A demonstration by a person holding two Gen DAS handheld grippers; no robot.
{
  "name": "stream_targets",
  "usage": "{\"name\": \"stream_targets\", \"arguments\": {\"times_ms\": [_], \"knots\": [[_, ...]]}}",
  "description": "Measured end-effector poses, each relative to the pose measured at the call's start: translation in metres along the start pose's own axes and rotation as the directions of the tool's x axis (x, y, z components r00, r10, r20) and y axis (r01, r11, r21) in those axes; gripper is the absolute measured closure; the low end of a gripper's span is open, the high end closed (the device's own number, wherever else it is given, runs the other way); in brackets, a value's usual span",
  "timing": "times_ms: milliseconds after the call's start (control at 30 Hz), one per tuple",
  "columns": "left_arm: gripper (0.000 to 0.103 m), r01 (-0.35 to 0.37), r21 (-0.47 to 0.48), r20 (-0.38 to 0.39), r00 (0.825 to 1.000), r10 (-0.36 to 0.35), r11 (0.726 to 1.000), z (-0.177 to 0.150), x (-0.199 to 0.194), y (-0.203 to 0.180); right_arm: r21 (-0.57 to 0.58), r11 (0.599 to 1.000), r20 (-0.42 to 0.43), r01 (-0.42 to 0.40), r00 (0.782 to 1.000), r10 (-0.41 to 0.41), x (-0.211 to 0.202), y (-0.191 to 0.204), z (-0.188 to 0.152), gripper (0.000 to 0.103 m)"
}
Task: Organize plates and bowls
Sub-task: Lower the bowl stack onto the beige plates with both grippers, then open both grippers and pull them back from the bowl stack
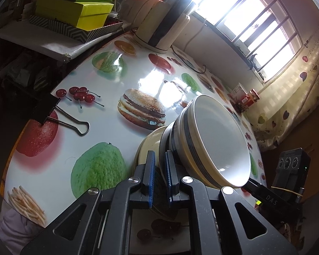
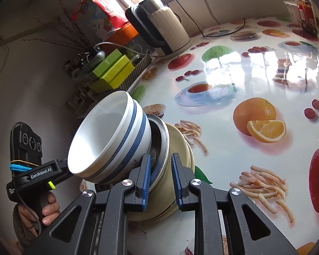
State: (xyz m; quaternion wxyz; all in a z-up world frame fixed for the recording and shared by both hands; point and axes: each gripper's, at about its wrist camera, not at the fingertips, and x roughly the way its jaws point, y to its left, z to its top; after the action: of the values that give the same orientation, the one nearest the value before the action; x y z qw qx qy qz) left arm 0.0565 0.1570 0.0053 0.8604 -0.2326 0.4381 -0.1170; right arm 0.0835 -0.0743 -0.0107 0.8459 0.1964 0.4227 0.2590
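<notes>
We have the stack together on the fruit-print table (image 1: 108, 114): white bowls with blue bands (image 2: 108, 140) nested on top, a metal dish (image 2: 159, 136) under them, cream plates (image 2: 180, 148) at the bottom, so the gathering looks done and what is left is letting go. Our left gripper (image 1: 159, 178) and right gripper (image 2: 159, 182) each straddle the plate rims with jaws a little apart, not pinching; beyond stand a kettle (image 1: 161, 23) and green boxes (image 1: 78, 6)
</notes>
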Motion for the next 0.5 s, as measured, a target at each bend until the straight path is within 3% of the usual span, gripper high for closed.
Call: {"name": "stream_targets", "arguments": {"times_ms": [500], "knots": [[0.064, -0.099, 0.072, 0.050, 0.994, 0.096, 0.993, -0.017, -0.019, -0.009, -0.039, 0.998, 0.038, 0.055, 0.998, -0.053, -0.015, 0.005, -0.004, 0.057]]}}
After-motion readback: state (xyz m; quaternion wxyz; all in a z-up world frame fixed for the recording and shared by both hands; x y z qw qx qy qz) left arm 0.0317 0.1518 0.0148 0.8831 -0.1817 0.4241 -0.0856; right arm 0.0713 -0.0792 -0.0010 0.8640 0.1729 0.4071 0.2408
